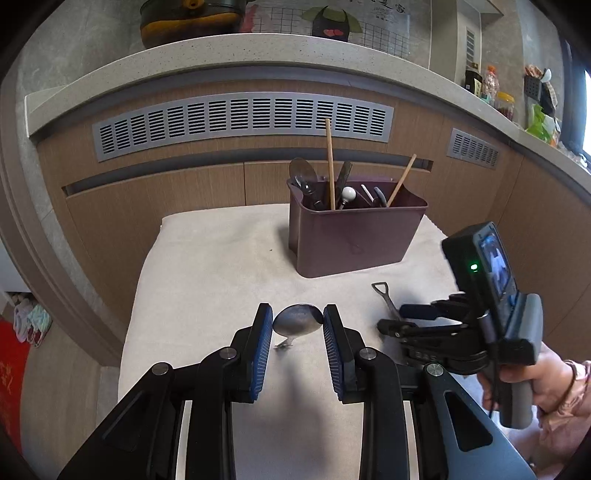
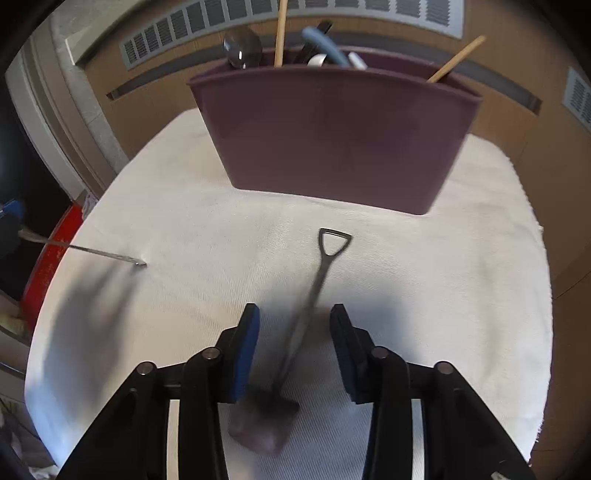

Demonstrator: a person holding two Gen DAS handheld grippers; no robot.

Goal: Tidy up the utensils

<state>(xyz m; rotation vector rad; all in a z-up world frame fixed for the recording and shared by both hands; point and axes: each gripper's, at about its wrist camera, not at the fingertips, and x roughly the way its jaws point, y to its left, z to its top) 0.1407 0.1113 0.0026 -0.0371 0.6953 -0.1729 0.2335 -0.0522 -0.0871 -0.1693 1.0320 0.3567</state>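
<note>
Left wrist view: a spoon (image 1: pixel 297 325) is pinched by its bowl in the left gripper (image 1: pixel 297 345), handle tip dragging on the cloth; it could be levered out. The right gripper (image 2: pixel 294 349) is held apart astride a shovel-shaped utensil (image 2: pixel 314 291), ungripped.

A white cloth (image 1: pixel 207 266) covers the table, and behind it stands a wood-grain cabinet front (image 1: pixel 155 218) with a long grey vent grille (image 1: pixel 242 120) and a smaller grille (image 1: pixel 473 149) to the right. Above runs a pale speckled counter (image 1: pixel 229 50) carrying a yellow-and-dark pot (image 1: pixel 184 18) at the left and bottles and jars (image 1: pixel 487 86) at the right, beside a green bag (image 1: pixel 540 123). A red mat (image 1: pixel 11 365) lies on the floor at the far left, with some light fabric (image 1: pixel 31 321) just above it.
</note>
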